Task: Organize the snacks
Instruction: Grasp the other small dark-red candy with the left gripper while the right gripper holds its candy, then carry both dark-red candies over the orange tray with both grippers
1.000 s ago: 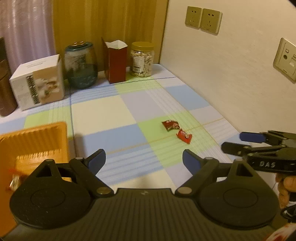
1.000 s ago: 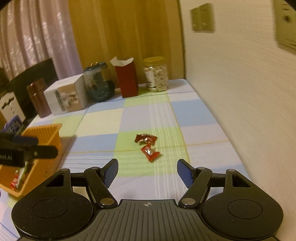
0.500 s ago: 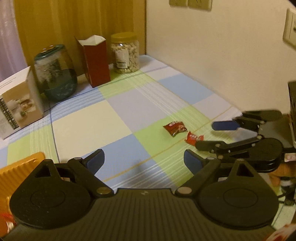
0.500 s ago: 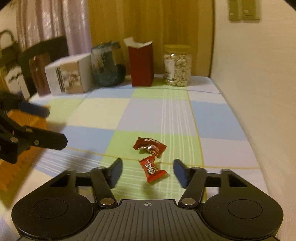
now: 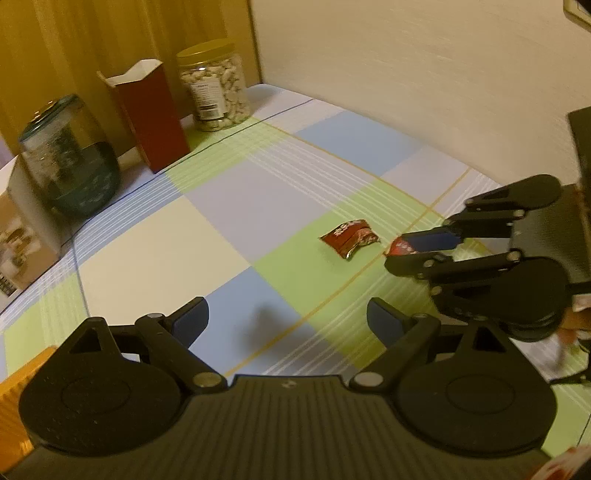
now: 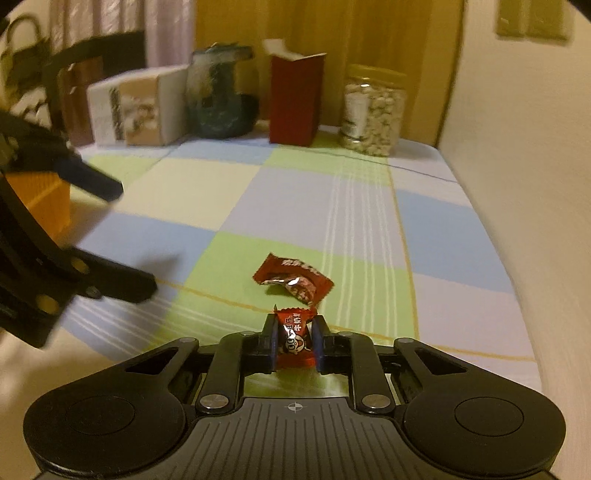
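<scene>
Two grippers: right gripper [image 6: 294, 341] clamped on red candy [image 6: 295, 339], left gripper [image 5: 288, 319] wide, empty.

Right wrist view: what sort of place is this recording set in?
Probably a home dining or living room: a table under a checked tablecloth, a jar of nuts, curtains behind, and a chair at the far end.

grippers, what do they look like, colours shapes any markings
Both are the same build. The left gripper and right gripper are matte black plastic with a ribbed centre plate bearing a small crosshair mark, a round disc housing on each side, jointed link arms with silver rivets, and dark blue pads on the fingers. No cables or sleeves are clearly visible.
</scene>
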Motion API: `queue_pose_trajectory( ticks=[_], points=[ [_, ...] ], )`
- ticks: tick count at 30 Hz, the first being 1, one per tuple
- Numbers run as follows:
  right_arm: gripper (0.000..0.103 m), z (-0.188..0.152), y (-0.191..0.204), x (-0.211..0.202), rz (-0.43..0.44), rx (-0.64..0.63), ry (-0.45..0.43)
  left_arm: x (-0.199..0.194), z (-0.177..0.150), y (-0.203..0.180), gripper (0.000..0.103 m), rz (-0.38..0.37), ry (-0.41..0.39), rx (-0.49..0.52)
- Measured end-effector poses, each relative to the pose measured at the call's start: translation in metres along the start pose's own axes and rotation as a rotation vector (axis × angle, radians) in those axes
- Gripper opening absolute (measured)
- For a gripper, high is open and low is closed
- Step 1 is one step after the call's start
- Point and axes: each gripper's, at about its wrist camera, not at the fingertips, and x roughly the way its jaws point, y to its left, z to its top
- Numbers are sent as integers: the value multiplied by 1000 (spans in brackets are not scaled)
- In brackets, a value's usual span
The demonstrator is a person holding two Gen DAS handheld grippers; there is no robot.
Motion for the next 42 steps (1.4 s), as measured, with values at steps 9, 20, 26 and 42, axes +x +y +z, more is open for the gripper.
queue_pose_trajectory(
  ticks=[9,20,26,42],
  points=[
    [19,-9,-31,-34,-34,227,-36,35,26,-14,84,-59,-15,51],
    [19,-27,-52,-58,-60,319,-68,78,41,-21,62,-80,-22,87],
    [19,-28,-57,-60,-61,348,-80,83,42,-19,45,-117,-31,59],
    [19,-23,-46,-79,-45,415,-59,25,12,-30,23,-93,31,-163]
  ],
)
